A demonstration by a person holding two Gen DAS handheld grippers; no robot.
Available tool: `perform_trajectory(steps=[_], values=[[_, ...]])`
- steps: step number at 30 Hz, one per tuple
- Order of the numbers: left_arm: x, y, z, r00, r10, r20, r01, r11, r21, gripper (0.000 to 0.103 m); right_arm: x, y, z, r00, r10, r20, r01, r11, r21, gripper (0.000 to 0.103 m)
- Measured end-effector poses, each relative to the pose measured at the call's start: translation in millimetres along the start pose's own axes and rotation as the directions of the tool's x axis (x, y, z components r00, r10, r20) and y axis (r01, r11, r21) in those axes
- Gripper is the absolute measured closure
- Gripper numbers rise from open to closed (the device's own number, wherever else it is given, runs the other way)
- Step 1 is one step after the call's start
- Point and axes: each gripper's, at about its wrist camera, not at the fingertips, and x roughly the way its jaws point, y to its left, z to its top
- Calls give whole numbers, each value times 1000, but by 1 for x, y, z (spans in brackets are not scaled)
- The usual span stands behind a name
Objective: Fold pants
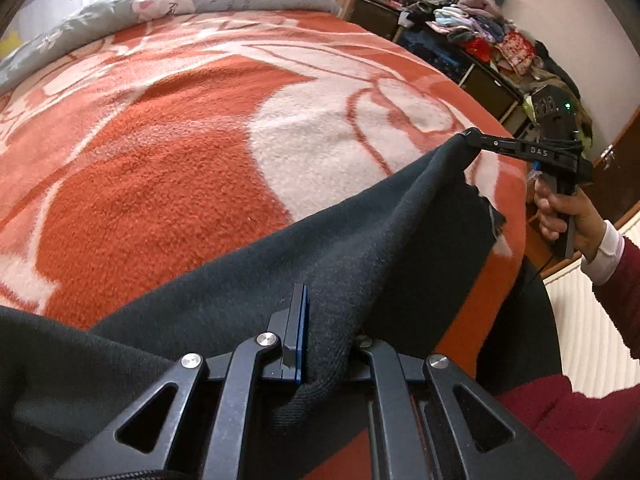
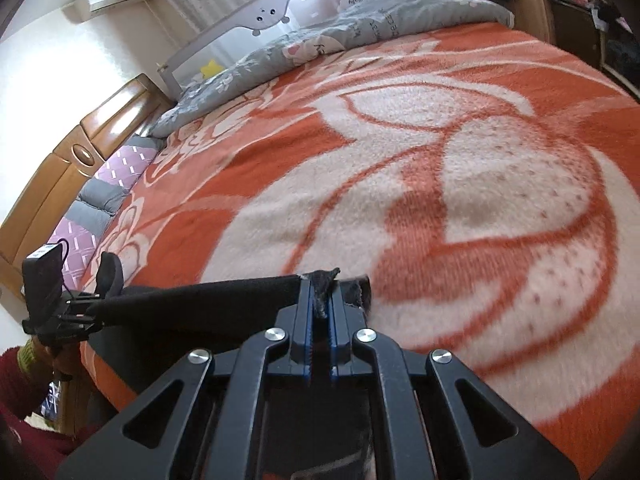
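Left gripper (image 1: 306, 320) clenched on the edge of the dark pants (image 1: 248, 280); thick hem bunched between its fingers, cloth draping over the near bed edge. Right gripper (image 2: 322, 296) clenched on another bit of the same edge, a fabric tuft sticking up between the blue pads (image 2: 308, 312). Pants stretched taut between the two grippers, lifted above the orange-white blanket (image 1: 160, 160). Right hand (image 1: 560, 216) with white cuff and maroon sleeve (image 1: 616, 276) on the handle. Farther: grey quilt (image 2: 360, 20) along the far side, wooden headboard (image 2: 80, 152), clothes pile (image 1: 480, 28) on a dark shelf.
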Motion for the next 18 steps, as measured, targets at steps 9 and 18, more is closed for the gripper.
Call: perform_trajectory(steps=[9, 18], values=[[13, -14, -21, 1000, 20, -15, -20, 999, 31, 97, -24, 2, -44, 996, -91, -10, 91, 995, -39, 97], [21, -22, -37, 998, 49, -42, -46, 996, 80, 97, -29, 8, -76, 985, -172, -35, 170, 984, -60, 98]])
